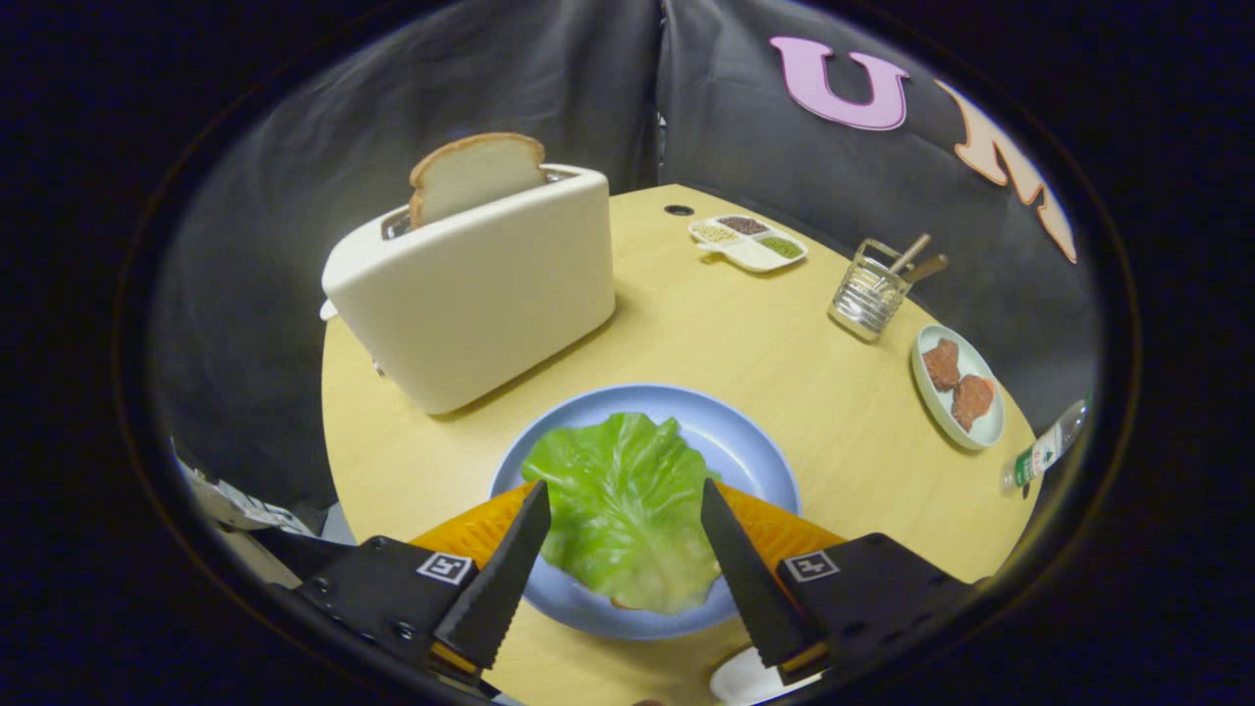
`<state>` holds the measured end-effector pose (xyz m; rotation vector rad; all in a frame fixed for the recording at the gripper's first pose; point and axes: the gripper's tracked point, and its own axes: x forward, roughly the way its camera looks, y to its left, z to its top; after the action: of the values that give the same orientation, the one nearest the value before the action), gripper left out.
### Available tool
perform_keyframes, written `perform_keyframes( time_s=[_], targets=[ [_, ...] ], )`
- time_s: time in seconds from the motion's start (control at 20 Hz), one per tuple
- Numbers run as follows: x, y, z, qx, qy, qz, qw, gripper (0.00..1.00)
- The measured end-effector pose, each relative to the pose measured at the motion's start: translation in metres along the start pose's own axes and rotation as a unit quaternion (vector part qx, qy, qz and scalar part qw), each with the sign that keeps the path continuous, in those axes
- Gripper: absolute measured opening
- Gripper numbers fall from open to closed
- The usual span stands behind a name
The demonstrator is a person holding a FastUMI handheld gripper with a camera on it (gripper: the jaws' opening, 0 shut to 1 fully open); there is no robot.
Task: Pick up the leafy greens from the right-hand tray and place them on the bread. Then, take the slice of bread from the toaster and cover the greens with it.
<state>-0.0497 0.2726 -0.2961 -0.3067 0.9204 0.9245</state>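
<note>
Gripper held above the near part of a blue plate, fingers spread wide and grasping nothing. Between the fingers, a green lettuce leaf lying flat on the plate, covering nearly all of a slice of bread, of which just a sliver of crust peeks out at the leaf's near edge. Neither finger touching the leaf, as far as can be told.

Beyond the plate and to the left, a cream toaster standing on the pale wooden table, with a second slice of bread sticking up out of its slot. Farther back, a white divided tray with small heaps of seasoning. To the right of that, a glass holder with wooden-handled utensils, then a pale oval dish carrying two brown patties, and a plastic bottle at the table's right edge. Just beside the right finger, the rim of a small white dish.
</note>
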Motion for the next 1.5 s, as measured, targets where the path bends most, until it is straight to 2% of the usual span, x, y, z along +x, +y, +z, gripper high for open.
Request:
perform_keyframes(
  time_s=[0.3, 0.85, 1.2, 1.5],
  targets=[
    [-0.029, 0.001, 0.031, 0.023, -0.037, -0.013, 0.999, 0.99],
    [-0.076, 0.024, 0.126, 0.043, -0.103, -0.008, 0.994, 0.99],
    [-0.072, 0.053, 0.169, 0.043, -0.111, 0.007, 0.993, 0.98],
    [-0.049, 0.074, 0.198, 0.051, -0.106, 0.016, 0.993, 0.98]
  ],
)
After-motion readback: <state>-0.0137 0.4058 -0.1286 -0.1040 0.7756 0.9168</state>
